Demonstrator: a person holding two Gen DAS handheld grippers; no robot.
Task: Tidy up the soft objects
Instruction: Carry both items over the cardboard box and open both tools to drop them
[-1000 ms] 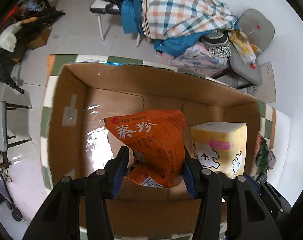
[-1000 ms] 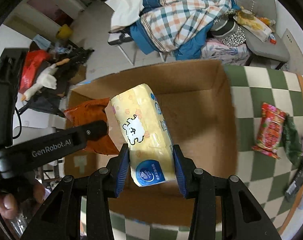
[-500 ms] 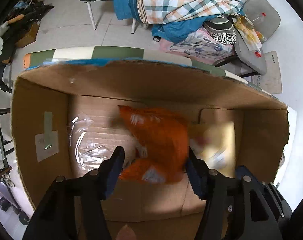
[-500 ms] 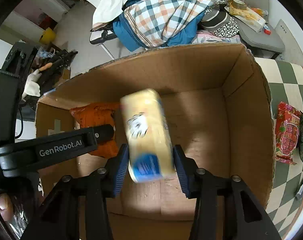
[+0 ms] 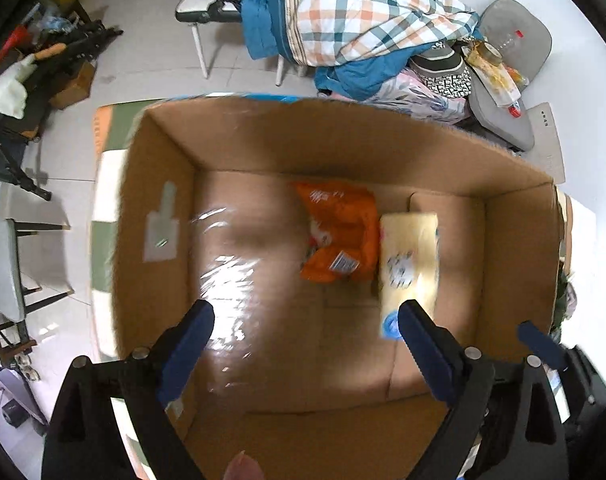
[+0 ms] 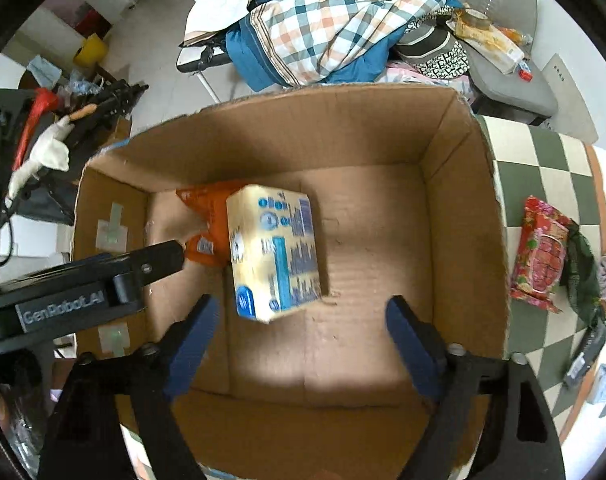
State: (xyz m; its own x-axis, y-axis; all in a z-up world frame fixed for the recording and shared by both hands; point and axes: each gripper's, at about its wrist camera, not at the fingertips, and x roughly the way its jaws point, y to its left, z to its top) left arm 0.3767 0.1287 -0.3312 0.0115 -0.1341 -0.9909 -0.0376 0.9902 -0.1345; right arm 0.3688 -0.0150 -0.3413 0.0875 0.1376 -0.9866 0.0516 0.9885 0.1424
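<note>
An open cardboard box (image 5: pixel 159 208) (image 6: pixel 459 216) stands on the checked table. Inside it lie an orange snack bag (image 5: pixel 337 236) (image 6: pixel 211 212) and a yellow tissue pack (image 5: pixel 409 256) (image 6: pixel 275 256), side by side and touching. My left gripper (image 5: pixel 309 344) is open and empty above the box's near side. My right gripper (image 6: pixel 299 338) is open and empty above the box, just behind the tissue pack. The left gripper's finger also shows in the right wrist view (image 6: pixel 159 258), beside the orange bag.
A red snack packet (image 6: pixel 541 258) and a dark green pouch (image 6: pixel 583 268) lie on the green-and-white checked table (image 6: pixel 543 168) right of the box. Chairs piled with plaid cloth (image 5: pixel 363 20) stand beyond the table.
Both grippers opened and let go. The orange bag and the tissue pack dropped to the box floor. Both grippers drew back and up.
</note>
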